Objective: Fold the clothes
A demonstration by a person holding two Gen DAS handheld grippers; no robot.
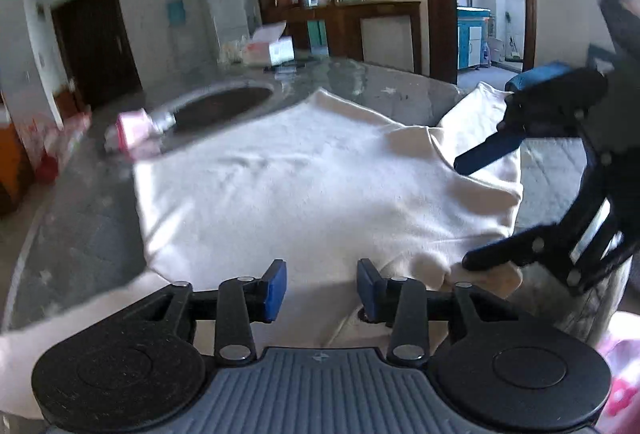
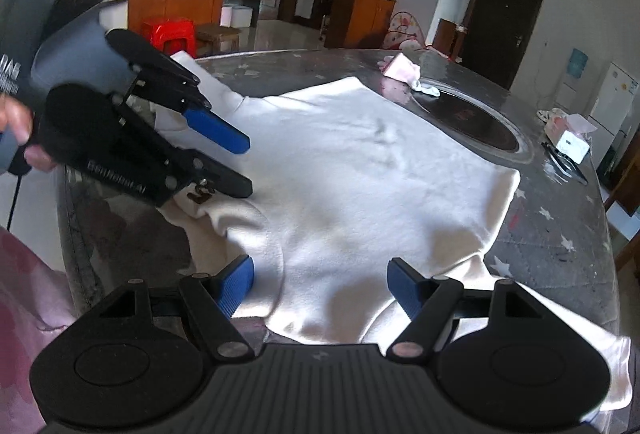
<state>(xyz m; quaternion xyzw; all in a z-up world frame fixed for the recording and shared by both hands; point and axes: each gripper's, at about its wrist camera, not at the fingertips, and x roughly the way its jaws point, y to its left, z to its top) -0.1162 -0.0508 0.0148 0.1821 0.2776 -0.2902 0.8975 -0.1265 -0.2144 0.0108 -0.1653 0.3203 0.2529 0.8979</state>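
White fleece-like cloth fills the middle of both views: a pale garment lies spread on a round grey table printed with faint stars. Its near edge hangs over the table rim at the bottom of each frame, where the gripper bodies hide it, so how far it hangs cannot be made out.

In the left wrist view the left gripper sits at bottom centre, its blue pads apart with bare cloth showing between them; it pinches nothing. At the right edge of that frame the right gripper reaches in, jaws spread wide, the lower finger tip resting at a rumpled fold of the garment; whether it presses the cloth is unclear. Its body is cut off by the frame edge.

In the right wrist view the right gripper shows widely spread fingers over the garment, nothing held. The left gripper enters from the left, jaws apart, its lower finger lying on a bunched part of the cloth, possibly the collar; a dark mark there is too small to read. A hand grips its handle, mostly cut off.

Beyond the garment, a dark round inset sits in the table, a blurred pink item beside it, and a white box near the far rim.
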